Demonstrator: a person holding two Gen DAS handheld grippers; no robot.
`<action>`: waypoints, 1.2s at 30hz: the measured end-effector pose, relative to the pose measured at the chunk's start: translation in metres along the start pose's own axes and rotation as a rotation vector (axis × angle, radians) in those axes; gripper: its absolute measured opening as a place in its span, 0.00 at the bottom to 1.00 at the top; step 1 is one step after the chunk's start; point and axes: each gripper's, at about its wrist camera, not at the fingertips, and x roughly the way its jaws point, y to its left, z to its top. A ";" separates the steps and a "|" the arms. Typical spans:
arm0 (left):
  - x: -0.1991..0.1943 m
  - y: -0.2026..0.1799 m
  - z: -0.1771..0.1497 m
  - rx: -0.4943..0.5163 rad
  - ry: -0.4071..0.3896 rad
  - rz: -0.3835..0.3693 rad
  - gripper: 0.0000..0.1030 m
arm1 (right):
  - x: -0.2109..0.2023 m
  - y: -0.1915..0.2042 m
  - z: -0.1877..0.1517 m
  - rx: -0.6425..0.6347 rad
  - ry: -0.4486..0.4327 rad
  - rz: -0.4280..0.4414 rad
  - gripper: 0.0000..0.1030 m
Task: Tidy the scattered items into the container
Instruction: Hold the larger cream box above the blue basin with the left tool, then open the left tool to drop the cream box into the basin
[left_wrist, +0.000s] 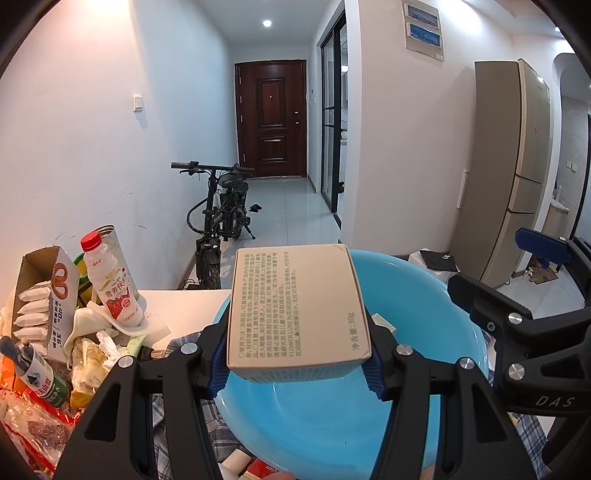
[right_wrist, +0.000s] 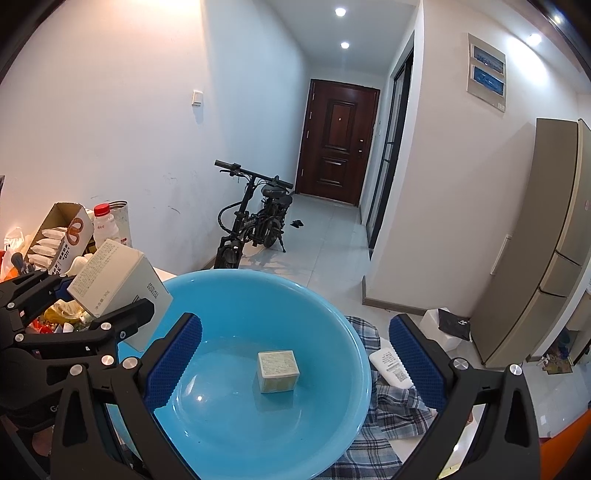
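Black left tongs (left_wrist: 297, 354) with blue ribbed pads clamp 1 beige carton (left_wrist: 297, 306), held over the near rim of a light-blue plastic basin (left_wrist: 424, 280). Green Chinese print covers the carton's upper face, with "30g" near 1 corner; from the right wrist view the same carton sits tilted at the basin's left edge. Right tongs (right_wrist: 295, 358) hang over the basin with both fingers spread apart, gripping nothing. Inside the basin, 1 small cube-shaped box (right_wrist: 278, 371) with a printed top rests on the bottom. The basin stands on a blue-checked cloth (right_wrist: 391, 417) laid across the desk (left_wrist: 184, 306), and 1 white packet (right_wrist: 391, 367) lies on the cloth just beside the basin's right rim. Left of the basin, 1 red-capped drink bottle (left_wrist: 110, 284) and 1 open cardboard box of white sachets (left_wrist: 40, 299) stand among crumpled wrappers.
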 end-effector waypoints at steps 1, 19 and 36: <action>0.000 0.000 0.000 0.001 0.003 -0.001 0.55 | 0.000 -0.001 -0.001 -0.002 0.001 -0.002 1.00; 0.000 -0.007 -0.002 0.014 0.000 -0.009 0.55 | -0.004 -0.003 -0.002 -0.011 -0.002 -0.018 1.00; -0.008 -0.011 0.001 0.012 -0.028 -0.042 1.00 | -0.045 -0.022 0.005 -0.015 -0.033 -0.076 1.00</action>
